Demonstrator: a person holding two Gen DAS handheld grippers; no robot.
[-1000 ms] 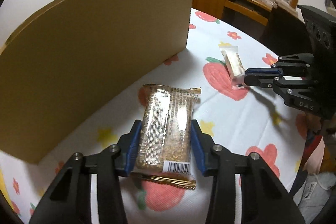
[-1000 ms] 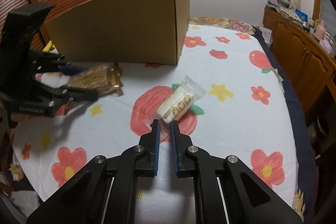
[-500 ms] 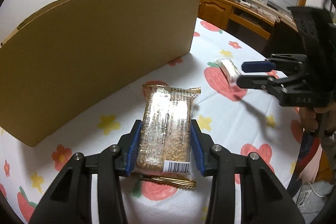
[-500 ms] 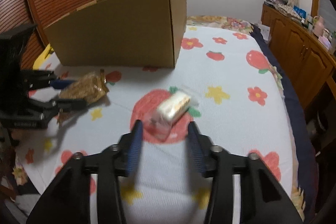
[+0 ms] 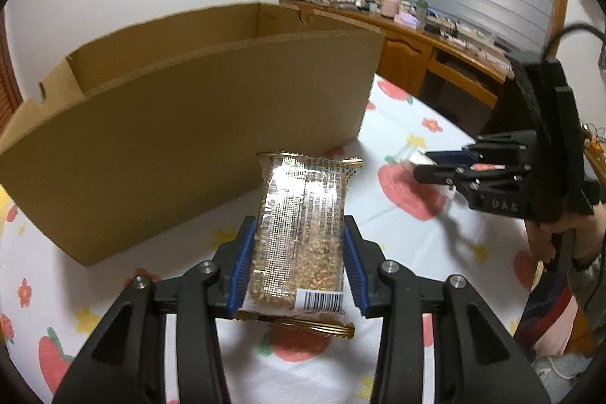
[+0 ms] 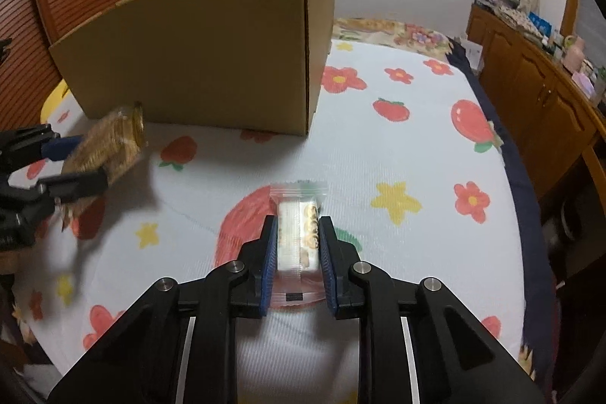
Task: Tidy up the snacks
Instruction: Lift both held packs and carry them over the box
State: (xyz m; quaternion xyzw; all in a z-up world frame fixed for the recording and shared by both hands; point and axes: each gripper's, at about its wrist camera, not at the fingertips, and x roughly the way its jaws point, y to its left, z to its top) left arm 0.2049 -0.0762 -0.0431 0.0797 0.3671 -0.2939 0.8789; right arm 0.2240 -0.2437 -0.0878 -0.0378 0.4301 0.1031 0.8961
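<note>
Both tongs angle downward, left tongs (image 5: 297, 262) gripping grain bar (image 5: 303, 230), right tongs (image 6: 297, 254) just closing on white snack (image 6: 297, 237).

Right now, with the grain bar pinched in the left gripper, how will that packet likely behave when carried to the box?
The grain bar juts forward from the left gripper without drooping, so it is probably stiff. Its glossy wrapper may slide between the pads. The pressed grains could crumble if squeezed harder.
</note>
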